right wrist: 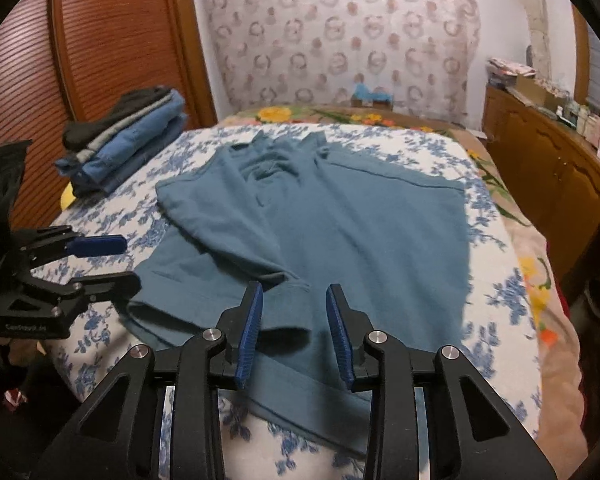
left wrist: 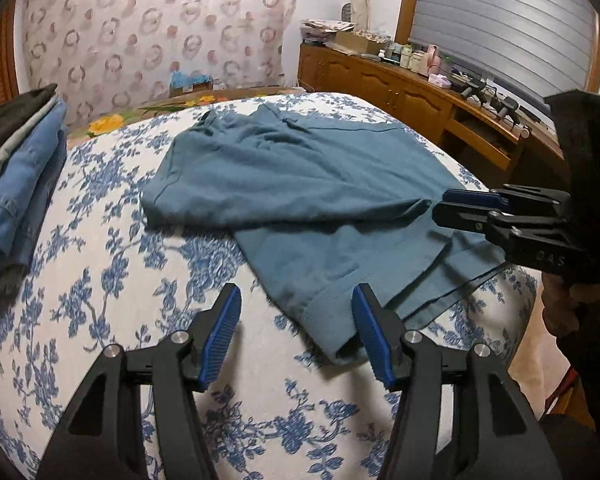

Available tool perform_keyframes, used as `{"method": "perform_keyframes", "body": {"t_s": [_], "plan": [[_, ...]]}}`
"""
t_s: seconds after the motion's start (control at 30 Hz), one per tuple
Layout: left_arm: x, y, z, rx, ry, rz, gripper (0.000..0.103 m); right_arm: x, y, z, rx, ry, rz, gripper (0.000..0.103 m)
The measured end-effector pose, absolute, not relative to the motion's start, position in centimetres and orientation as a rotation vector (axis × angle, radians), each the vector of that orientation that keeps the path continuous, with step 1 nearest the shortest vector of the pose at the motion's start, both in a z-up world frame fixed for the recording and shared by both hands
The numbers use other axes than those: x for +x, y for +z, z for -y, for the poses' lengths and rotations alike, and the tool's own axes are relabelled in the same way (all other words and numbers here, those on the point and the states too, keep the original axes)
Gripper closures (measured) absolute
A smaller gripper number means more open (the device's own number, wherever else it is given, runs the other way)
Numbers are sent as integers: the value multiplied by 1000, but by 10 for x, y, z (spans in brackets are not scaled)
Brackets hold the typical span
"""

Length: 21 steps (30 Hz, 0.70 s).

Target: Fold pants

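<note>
**Both claws spread over teal pants on the bed**

Both grippers have their jaws apart and hold nothing. The left gripper point(left wrist: 296, 332) hovers over a hem corner of the teal pants point(left wrist: 300, 184), which lie on the floral bedspread point(left wrist: 100, 280); cloth shows between the blue pads, but whether they touch it is unclear. The right gripper point(right wrist: 294, 332) hangs over the near edge of the pants point(right wrist: 340, 232), cloth directly below its gap.

From the left wrist, the right gripper point(left wrist: 444, 210) shows side-on, its tips at a folded edge of the fabric. From the right wrist, the left gripper point(right wrist: 130, 264) appears near the left hem, and the stack of folded clothes point(right wrist: 128, 136) is seen whole beside the wooden slatted door point(right wrist: 100, 40).

The pants are soft, wrinkled near the waist, with one leg folded across the other.
</note>
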<state>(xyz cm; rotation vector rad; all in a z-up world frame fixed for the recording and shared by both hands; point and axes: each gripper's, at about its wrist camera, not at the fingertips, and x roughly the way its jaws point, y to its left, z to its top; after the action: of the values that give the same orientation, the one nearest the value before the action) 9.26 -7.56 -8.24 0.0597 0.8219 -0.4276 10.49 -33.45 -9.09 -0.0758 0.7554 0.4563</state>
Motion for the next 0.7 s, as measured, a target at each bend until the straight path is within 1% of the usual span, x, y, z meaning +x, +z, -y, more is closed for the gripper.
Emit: {"method": "perform_keyframes", "body": {"t_s": [0.17,0.2,0.23,0.3,0.37,0.4,0.5,0.7], "plan": [[89,-87,68,36,-433,-821,46,117,-101,327,-67,469,-818,71],[89,-87,68,32,-434,-819,45,118,-102,327,-58,463,-828,73],[89,-88,66,20,-435,-818,45,120,-102,326,-47,456,-838,76],[88,-88,64,9,-434,-815,45,118,-99,323,-44,467,-831,87],[86,-87,63,10,-426,-806,45,114,-96,320,-50,481,-818,94],[85,-86,62,11,-421,-800,45,111,-93,318,-54,486,-806,95],[83,-80,60,7,-402,-776,46,100,-83,315,-72,485,-754,97],[80,-75,60,3,-403,-754,45,78,-53,326,-62,468,-646,98]]}}
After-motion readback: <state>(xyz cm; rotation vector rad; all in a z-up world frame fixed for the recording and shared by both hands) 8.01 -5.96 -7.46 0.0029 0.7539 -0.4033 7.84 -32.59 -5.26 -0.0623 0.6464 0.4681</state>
